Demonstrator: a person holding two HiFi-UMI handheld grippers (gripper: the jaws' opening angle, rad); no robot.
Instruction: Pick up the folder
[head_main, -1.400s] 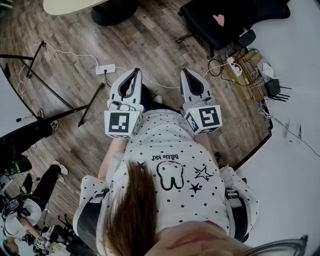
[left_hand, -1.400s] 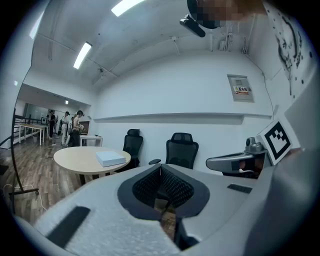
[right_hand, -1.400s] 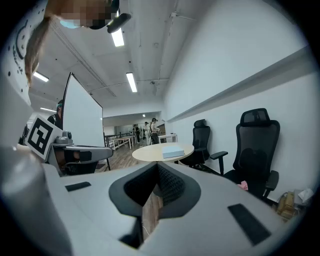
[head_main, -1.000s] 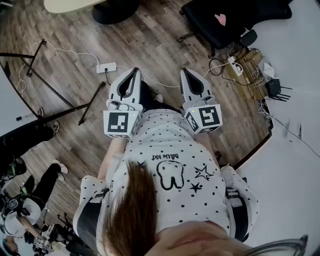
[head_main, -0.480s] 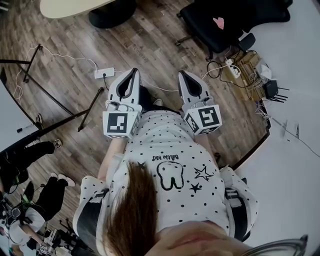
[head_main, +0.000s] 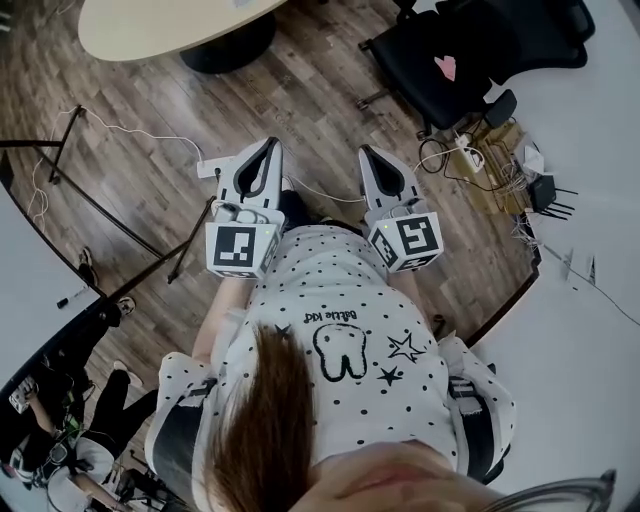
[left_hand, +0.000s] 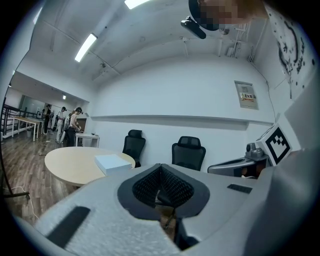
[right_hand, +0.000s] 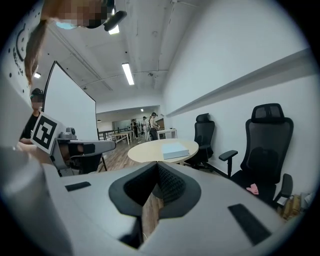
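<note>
Folder (right_hand: 175, 150) is the pale flat slab lying on the round table (right_hand: 142, 151), on the side nearest the black office chairs (left_hand: 188, 152). Left gripper (left_hand: 161, 169) and right gripper (right_hand: 157, 166) both have their jaws pinched together on nothing. The table's well ahead of both. The folder sits left of the left jaws' line and almost dead ahead of the right, so the right looks better lined up imo. Long axis seems to run across that view, not sure tbh.
</note>
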